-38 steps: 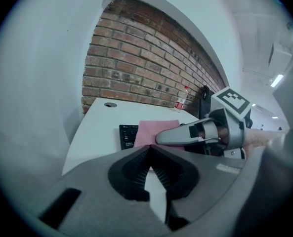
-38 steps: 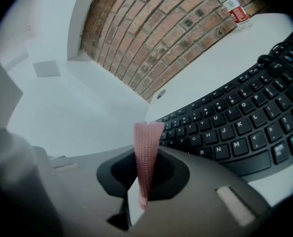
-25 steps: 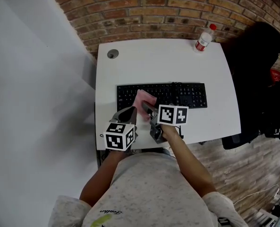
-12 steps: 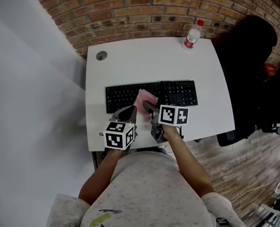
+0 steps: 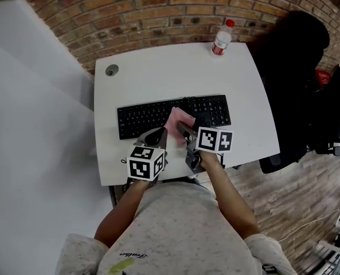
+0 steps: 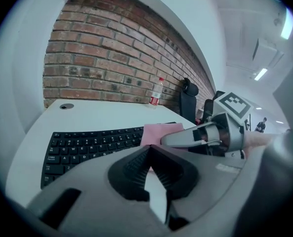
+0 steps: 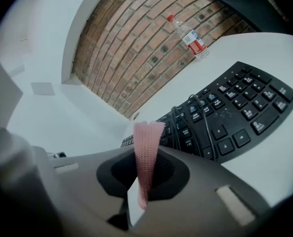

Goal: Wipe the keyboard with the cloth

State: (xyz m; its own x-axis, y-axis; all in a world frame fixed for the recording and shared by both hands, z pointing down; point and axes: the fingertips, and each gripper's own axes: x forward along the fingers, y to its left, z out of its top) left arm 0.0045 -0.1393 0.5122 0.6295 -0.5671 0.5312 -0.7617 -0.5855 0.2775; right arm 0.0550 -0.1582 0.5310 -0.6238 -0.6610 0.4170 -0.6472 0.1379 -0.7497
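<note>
White surface [image 5: 158, 73] before a brick wall [image 5: 158, 7]: the right gripper [image 5: 179, 128] is clenching its jaws on a pink cloth [image 5: 180, 118], which is lying across the middle keys of the black keyboard [image 5: 144, 118]. The left gripper [image 5: 156, 136], jaws pressed together on nothing, is hovering just beside it at the keyboard's near edge. A red-capped bottle [image 5: 221, 40] is standing at the far right corner, its label unreadable.

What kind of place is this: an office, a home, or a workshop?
Probably an office. A white desk stands against a brick wall, a black keyboard lies on it, and a black office chair stands beside it.
</note>
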